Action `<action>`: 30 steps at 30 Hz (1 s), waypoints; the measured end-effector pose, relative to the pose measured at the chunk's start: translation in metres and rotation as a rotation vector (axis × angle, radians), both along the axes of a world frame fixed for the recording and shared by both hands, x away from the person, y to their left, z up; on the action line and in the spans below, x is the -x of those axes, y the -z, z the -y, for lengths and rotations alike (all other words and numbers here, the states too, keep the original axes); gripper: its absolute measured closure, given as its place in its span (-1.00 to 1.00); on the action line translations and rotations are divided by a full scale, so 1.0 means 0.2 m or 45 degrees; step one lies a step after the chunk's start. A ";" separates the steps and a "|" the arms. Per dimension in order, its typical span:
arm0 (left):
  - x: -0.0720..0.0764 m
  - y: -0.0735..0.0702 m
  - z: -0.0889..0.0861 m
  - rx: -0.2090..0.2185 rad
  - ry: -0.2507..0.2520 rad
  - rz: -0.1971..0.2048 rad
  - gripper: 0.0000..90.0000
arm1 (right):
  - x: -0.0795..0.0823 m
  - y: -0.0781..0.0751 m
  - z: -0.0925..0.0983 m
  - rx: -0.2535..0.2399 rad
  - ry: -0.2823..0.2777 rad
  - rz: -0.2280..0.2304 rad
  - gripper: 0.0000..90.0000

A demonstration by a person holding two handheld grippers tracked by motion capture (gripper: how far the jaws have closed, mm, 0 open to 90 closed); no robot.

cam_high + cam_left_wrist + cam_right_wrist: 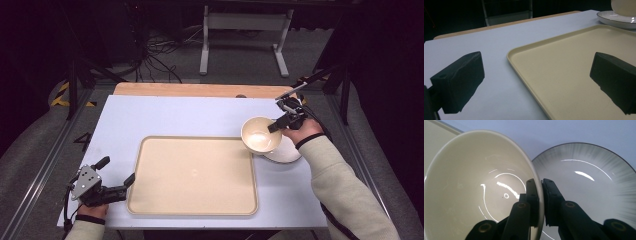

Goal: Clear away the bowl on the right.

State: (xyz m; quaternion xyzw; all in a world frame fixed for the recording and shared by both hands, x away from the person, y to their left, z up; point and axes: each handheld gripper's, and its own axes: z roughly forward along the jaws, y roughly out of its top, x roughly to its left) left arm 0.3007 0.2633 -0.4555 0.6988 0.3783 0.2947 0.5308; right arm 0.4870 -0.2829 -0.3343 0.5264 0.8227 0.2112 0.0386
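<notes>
right gripper view resolves what the high view cannot: the right gripper [541, 202] clamps the wall of the cream glossy ceramic bowl [474, 190], one jaw inside, one outside. bowl tilted, mouth toward the camera, nothing in it. beside it lies the white round plate with dark rim [589, 185], bare. high view places the bowl [260, 134] over the right far corner of the beige rectangular plastic tray [192, 175], which holds nothing, long axis left to right. left gripper [116, 175], jaws wide apart, straddles the tray's left near edge [529, 82].
</notes>
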 end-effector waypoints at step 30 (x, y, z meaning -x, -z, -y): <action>0.00 0.00 0.00 -0.003 0.004 0.002 -1.00 | 0.09 0.00 -0.46 -0.110 -0.272 0.000 0.86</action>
